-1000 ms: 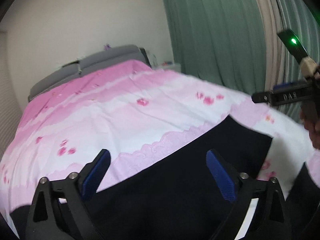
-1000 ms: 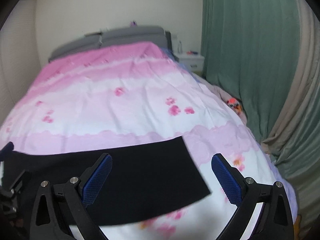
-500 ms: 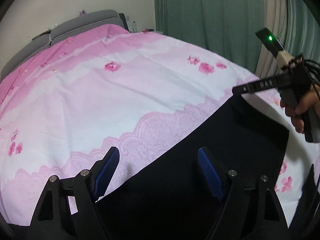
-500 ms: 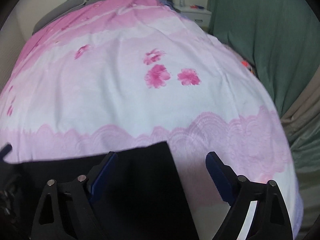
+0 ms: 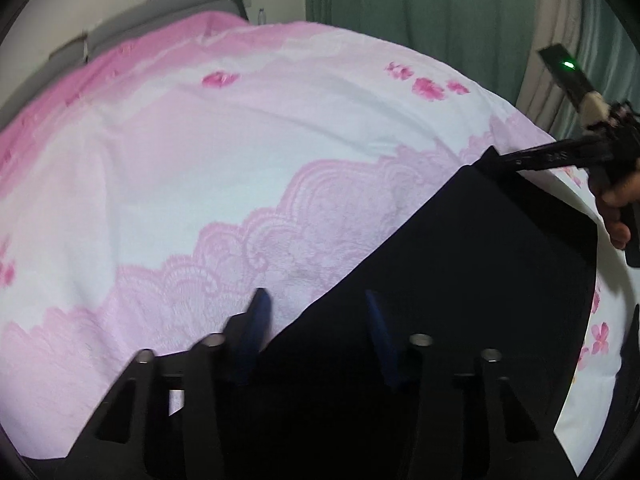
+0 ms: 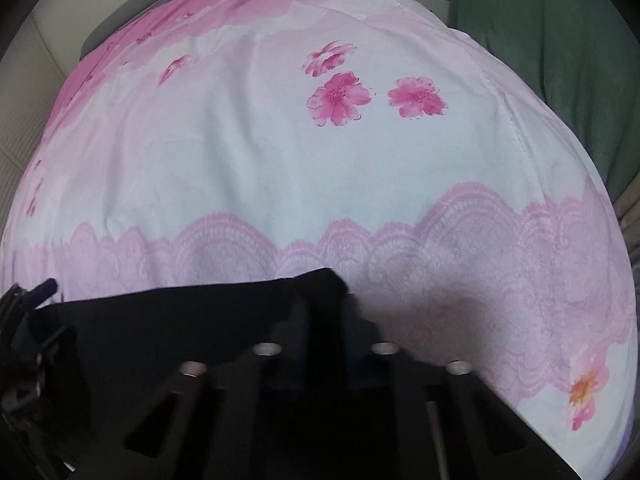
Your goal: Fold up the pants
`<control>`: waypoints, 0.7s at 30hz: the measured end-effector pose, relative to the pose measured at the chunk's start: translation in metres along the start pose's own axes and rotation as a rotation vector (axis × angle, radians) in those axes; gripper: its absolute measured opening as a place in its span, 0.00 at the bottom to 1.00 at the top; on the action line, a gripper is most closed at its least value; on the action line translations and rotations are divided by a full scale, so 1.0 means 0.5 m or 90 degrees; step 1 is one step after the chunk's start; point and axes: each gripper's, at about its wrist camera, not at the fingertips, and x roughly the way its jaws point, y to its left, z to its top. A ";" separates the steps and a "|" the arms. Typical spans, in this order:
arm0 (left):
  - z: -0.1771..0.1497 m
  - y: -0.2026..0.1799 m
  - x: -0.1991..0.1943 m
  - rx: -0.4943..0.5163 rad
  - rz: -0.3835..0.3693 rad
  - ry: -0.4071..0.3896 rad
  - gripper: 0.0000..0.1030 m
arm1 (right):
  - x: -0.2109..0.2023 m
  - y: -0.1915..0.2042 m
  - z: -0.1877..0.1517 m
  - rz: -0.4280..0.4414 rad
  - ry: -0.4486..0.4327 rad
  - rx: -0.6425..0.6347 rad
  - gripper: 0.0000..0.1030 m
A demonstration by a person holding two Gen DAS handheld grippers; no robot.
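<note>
Black pants [image 5: 460, 300] are spread on the bed w/ pink floral cover [image 5: 200, 160]. Right gripper [image 6: 324, 304] is clamped on 1 far corner; left gripper [image 5: 316, 320] is closing over the edge, fingers [image 5: 258, 320] not yet pressed together.

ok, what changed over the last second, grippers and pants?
Both grippers dropped toward the black pants. The right gripper went from wide open to shut on the pants' far corner. The left gripper is closing over their edge, with a gap left between its pads. The pants lie flat on the pink bedspread as before.
</note>
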 end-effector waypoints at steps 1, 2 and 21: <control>-0.001 0.002 0.001 -0.005 -0.009 0.000 0.29 | -0.002 0.001 -0.003 0.000 -0.005 -0.005 0.06; -0.003 0.003 0.001 -0.006 -0.017 0.000 0.19 | -0.006 0.004 -0.006 0.002 -0.010 -0.011 0.05; -0.090 -0.098 -0.213 0.049 -0.035 -0.083 0.04 | -0.329 0.003 -0.201 0.050 -0.261 -0.151 0.04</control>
